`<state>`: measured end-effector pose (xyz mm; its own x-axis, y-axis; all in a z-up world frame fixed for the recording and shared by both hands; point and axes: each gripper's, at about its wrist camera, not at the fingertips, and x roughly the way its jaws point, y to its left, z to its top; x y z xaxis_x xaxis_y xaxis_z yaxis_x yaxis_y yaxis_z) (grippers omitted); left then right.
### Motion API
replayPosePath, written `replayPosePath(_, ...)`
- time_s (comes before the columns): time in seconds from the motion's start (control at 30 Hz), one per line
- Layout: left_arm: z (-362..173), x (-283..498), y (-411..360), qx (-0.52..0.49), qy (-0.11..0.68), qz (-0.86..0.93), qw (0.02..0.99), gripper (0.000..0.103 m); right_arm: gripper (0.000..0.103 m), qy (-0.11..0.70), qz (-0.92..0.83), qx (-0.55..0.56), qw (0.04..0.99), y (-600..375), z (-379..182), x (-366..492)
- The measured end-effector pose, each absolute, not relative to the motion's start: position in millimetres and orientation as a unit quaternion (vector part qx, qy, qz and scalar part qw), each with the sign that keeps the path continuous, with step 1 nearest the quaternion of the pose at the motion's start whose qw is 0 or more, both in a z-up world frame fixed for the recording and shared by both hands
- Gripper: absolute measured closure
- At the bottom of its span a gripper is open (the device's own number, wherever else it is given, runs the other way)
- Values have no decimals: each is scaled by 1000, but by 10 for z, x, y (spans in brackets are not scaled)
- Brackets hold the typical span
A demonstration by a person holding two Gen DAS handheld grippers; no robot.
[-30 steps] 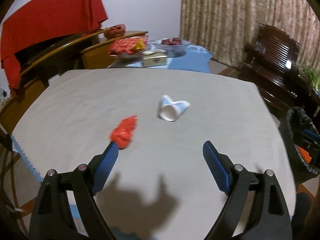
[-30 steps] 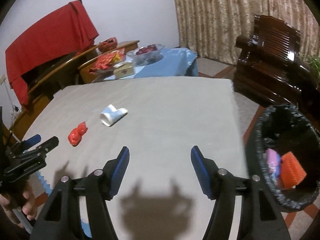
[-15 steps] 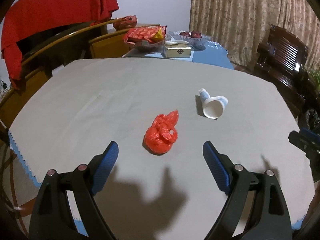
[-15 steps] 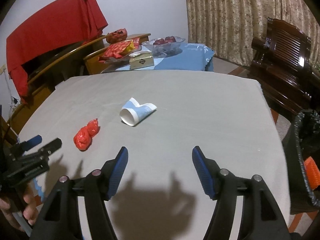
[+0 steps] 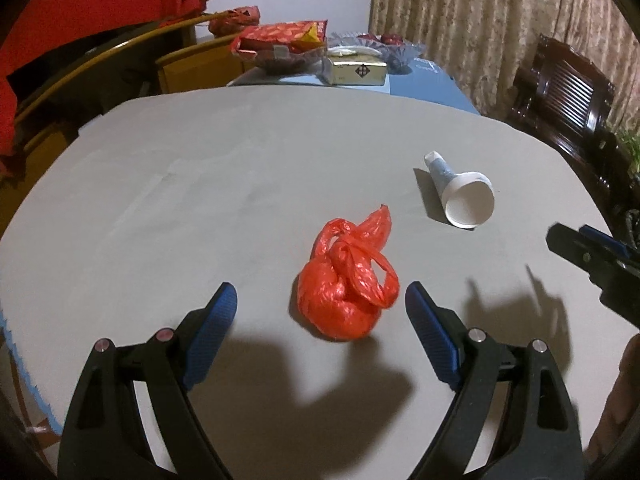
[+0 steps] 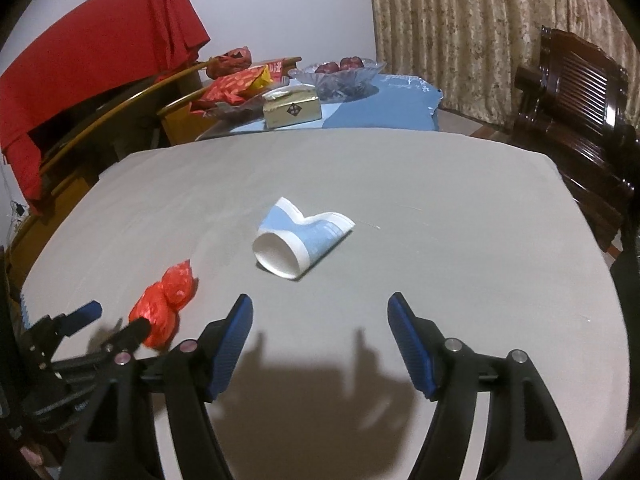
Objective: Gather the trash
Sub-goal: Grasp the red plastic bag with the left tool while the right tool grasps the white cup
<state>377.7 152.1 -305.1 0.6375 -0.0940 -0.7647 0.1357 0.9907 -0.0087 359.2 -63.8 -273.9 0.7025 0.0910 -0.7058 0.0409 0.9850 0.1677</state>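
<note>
A knotted red plastic bag (image 5: 348, 280) lies on the grey table (image 5: 200, 184). My left gripper (image 5: 320, 300) is open, its blue pads on either side of the bag's near end, not touching it. A crushed white and blue paper cup (image 5: 460, 196) lies on its side to the right. In the right wrist view my right gripper (image 6: 320, 312) is open and empty, a little short of the cup (image 6: 300, 240). The red bag (image 6: 164, 308) lies to its left, between the left gripper's fingers (image 6: 80, 314).
Behind the table stand a blue-covered table (image 6: 380, 108) with a tissue box (image 6: 292, 110), snack bags (image 6: 236, 84) and a fruit bowl (image 6: 340, 72). A dark wooden chair (image 6: 576, 120) is at the right. Red cloth (image 6: 100, 48) hangs at the back left.
My left gripper has swung left and moved forward until the red bag lies between its pads. My right gripper has turned left from the bin and moved toward the cup.
</note>
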Motion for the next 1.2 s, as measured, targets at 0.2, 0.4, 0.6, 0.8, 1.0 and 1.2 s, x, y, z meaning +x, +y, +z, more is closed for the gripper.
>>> replayPosePath(0.2,-3212,3957,1500,37,433,-79,897,19,34,385,10,91,918,-549,-2823,3808)
replayPosePath(0.4,-3315,4112,1532,39,450,-79,889,39,34,383,12,94,919,-428,-2867,3974)
replayPosePath(0.6,-3373,4204,1579,46,452,-83,887,60,34,384,12,95,918,-329,-2931,4104)
replayPosePath(0.8,-3265,4379,1687,27,430,-69,900,66,34,383,1,100,918,-305,-2975,4222)
replayPosePath(1.0,-3222,4480,1650,34,419,-75,904,67,34,391,-12,97,915,-247,-3058,4379)
replayPosePath(1.2,-3263,4470,1650,26,425,-77,902,67,42,406,-17,100,908,-283,-3204,4482)
